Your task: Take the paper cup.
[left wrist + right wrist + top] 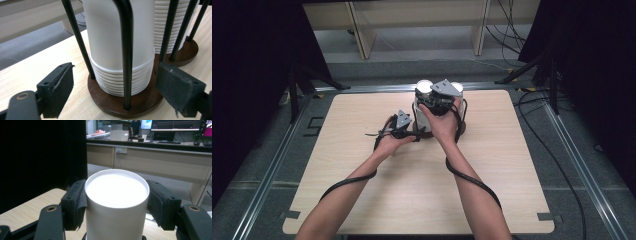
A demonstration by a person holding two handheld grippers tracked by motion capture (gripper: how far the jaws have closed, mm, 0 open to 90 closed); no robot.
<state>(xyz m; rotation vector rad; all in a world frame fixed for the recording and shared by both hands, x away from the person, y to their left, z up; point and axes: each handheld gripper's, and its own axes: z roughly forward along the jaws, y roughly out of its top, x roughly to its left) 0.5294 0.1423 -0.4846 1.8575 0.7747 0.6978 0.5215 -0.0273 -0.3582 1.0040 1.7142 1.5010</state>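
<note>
Two stacks of upturned white paper cups [117, 37] stand in a black wire rack [126, 50] on round dark wooden bases [110, 100]. In the high view the rack [418, 107] sits at the table's far middle. My right gripper [116, 192] is at the top of one stack, shut on the uppermost cup [115, 220], pads pressing both sides. My left gripper [115, 75] is low at the rack's foot, open, its jaws on either side of the near base and stack; the left pad stands clear of them. The high view has the left gripper [409, 131] left of the right gripper [439, 102].
The light wooden table [362, 200] has free room in front and on both sides of the rack. Black curtains [252, 75] flank the table, with metal rails and cables [562, 165] on the floor. A wooden bench [422, 20] stands beyond the far edge.
</note>
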